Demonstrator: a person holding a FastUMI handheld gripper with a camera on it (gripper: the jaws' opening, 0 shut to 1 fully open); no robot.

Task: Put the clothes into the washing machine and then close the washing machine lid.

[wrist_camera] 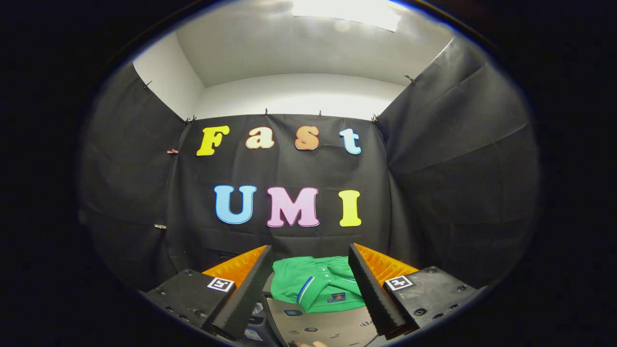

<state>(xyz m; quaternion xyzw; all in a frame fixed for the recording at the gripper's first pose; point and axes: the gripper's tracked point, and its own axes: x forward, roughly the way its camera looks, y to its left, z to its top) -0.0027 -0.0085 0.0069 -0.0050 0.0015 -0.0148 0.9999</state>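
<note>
A folded green shirt (315, 285) with a white and blue collar trim lies just ahead of my fingers, seen through the gap between them. It rests on the far part of a grey washing machine top (332, 327) whose panel shows below it. My gripper (308, 277) is open, fingers spread wide, with nothing pressed between them and held above the machine. The left finger (246, 294) and right finger (371, 294) frame the shirt on either side without touching it.
Black cloth booth walls (462, 183) close in behind and on both sides, with a white wall and ceiling light above. A bit of a hand (313, 344) shows at the near edge of the machine top.
</note>
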